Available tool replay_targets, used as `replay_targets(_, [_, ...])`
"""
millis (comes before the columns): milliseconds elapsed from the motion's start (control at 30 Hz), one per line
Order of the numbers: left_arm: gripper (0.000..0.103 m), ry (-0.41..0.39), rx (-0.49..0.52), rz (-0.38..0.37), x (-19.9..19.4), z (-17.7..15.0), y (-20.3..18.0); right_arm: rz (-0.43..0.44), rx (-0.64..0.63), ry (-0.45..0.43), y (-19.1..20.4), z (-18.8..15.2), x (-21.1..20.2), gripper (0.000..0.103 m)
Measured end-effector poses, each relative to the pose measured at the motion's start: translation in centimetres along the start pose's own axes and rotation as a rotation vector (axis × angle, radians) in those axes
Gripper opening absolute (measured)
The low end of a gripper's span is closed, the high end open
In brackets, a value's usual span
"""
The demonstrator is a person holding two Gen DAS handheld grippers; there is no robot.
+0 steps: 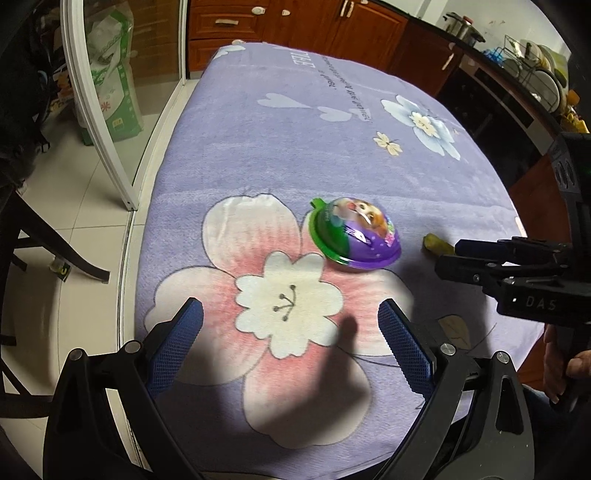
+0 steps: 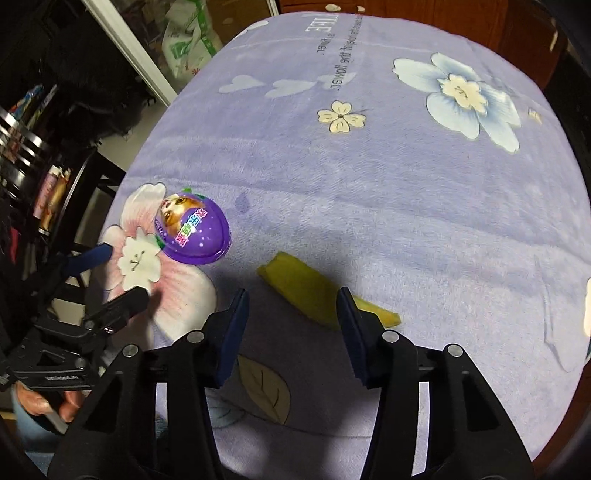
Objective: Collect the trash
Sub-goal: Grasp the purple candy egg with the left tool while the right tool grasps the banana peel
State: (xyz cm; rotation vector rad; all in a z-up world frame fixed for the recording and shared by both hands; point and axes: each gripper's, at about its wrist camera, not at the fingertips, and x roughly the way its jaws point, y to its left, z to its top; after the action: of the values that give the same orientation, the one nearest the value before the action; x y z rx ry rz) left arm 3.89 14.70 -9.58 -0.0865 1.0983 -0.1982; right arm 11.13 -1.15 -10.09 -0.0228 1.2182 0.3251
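Note:
A purple and green dome-shaped snack package (image 1: pixel 355 233) with a cartoon dog lies on the lilac flowered tablecloth (image 1: pixel 295 147); it also shows in the right wrist view (image 2: pixel 194 230). A yellow wrapper (image 2: pixel 314 291) lies flat to its right, seen small in the left wrist view (image 1: pixel 436 244). My left gripper (image 1: pixel 290 321) is open and empty, short of the package, over the pink flower. My right gripper (image 2: pixel 293 312) is open and empty, its fingers straddling the near part of the yellow wrapper; in the left wrist view it comes in from the right (image 1: pixel 448 256).
The table's left edge (image 1: pixel 142 258) drops to a tiled floor with a dark chair (image 1: pixel 44 236) and a glass sliding door (image 1: pixel 110 110). Wooden cabinets (image 1: pixel 314 26) stand behind the table. A dish rack (image 1: pixel 539 70) sits on the right counter.

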Motion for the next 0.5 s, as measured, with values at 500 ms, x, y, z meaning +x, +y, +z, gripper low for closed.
replay_targets(500, [0.096,-0.005,0.086,-0.026,1.2,3.3,-2.6,0.057,0.189,-0.053,-5.7,1.2,-1.7,0.008])
